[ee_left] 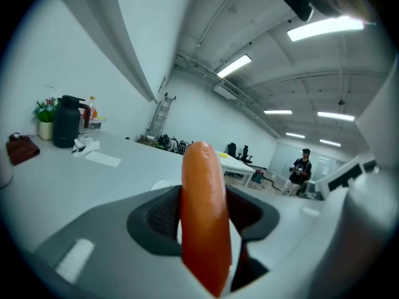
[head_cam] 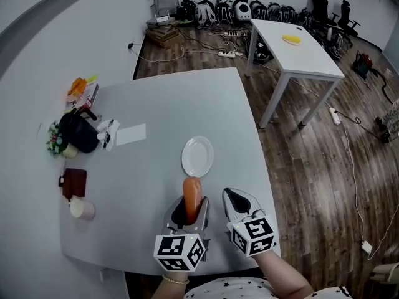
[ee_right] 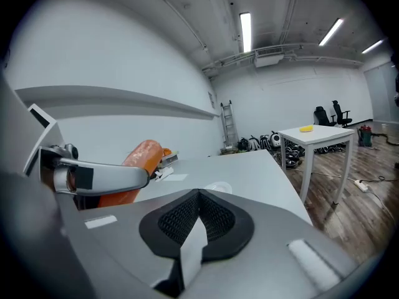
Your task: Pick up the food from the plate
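Sausage (head_cam: pixel 192 193) is off the plate (head_cam: pixel 197 156), gripped in the left gripper (head_cam: pixel 190 207) with the fingers clenched on its sides. Roughly half of it sticks out past the fingertips, ending just short of the plate's near rim.

Hard to read:
- Head view: the sausage's rear end is buried between the fingers.
- Left gripper view: the sausage runs up the middle and covers most of the plate behind it.
- Right gripper view: only the sausage's upper part shows, the rest sits behind a left finger.
- Can't tell how high it is over the bench (head_cam: pixel 162 111).

Right gripper (head_cam: pixel 228 195) is just beside the left one, fingers clenched, pads meeting at the tips. Both point away from the person, roughly parallel and tilted up enough that both gripper views catch the ceiling (ee_left: pixel 262 36).

Right forearm (head_cam: pixel 283 278) is cut off by the bottom edge. Left wrist (head_cam: pixel 174 281) is only a sliver with a bracelet.
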`<state>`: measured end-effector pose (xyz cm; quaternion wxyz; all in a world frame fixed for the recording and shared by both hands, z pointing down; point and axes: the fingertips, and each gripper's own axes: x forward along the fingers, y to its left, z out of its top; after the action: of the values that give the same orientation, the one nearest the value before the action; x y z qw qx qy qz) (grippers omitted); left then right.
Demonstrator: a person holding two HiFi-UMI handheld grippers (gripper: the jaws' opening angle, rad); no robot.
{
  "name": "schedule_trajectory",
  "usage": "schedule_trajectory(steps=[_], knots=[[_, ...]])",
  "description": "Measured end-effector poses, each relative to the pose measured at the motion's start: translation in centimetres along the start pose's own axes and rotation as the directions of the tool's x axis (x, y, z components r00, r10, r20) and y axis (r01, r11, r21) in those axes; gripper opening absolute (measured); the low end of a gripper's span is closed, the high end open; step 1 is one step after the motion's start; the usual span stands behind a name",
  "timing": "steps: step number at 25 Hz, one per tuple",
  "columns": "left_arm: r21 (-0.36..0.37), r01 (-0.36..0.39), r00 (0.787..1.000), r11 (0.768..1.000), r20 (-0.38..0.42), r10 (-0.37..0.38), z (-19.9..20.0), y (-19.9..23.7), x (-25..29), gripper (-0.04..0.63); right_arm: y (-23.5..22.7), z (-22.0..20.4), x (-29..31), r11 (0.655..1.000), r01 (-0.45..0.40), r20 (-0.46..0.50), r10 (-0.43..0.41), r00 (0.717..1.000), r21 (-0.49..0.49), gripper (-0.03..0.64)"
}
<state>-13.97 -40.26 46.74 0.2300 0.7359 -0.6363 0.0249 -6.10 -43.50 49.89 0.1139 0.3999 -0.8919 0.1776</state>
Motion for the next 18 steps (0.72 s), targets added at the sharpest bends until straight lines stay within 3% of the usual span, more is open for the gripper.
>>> schedule_trajectory(steps=[5, 18], knots=[[0.016, -0.023, 0.999, 1.0, 0.048, 0.022, 0.2, 0.4, -2.0, 0.213, 1.9, -0.2, -1.1, 1.0, -0.012, 0.0, 0.012, 1.0, -0.02, -0.002], [-0.02, -0.07, 0.994, 0.997, 0.078, 0.071, 0.9, 2.5, -3.4, 0.213, 4.2, 1.2, -2.5, 0.998, -0.01, 0.026, 0.011, 1.0, -0.063, -0.002]])
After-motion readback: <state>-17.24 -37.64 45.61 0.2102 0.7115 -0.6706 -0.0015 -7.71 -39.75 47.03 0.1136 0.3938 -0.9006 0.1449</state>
